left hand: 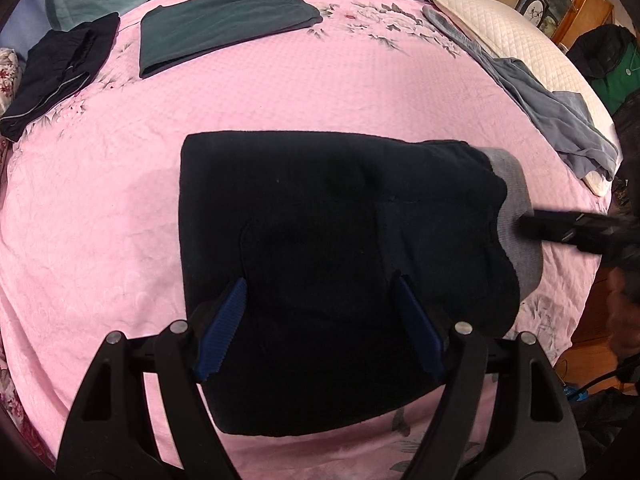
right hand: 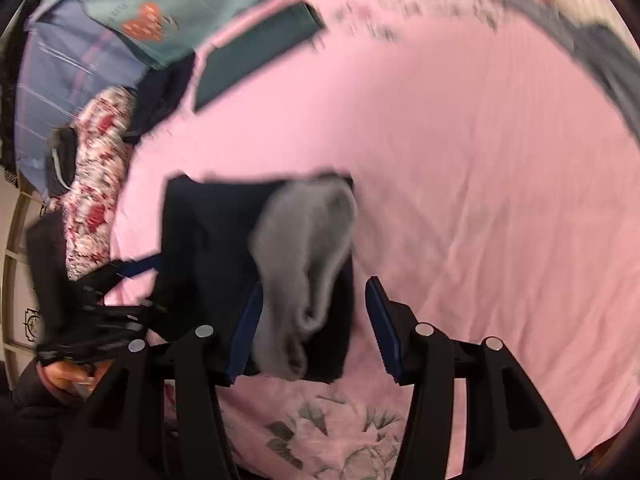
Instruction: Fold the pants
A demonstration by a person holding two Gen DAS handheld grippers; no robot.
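Pink bedspread carries the folded dark pants centrally (grey waistband showing); left gripper and right gripper both released. Smooth edges square before finishing.

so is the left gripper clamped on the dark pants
No, the left gripper hangs with its jaws wide apart over the dark pants, pinching no cloth.

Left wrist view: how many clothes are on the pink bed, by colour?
Dark navy or black: 2, the folded pants and a folded pile
Dark green: 1
Grey-blue: 1
Total: 4
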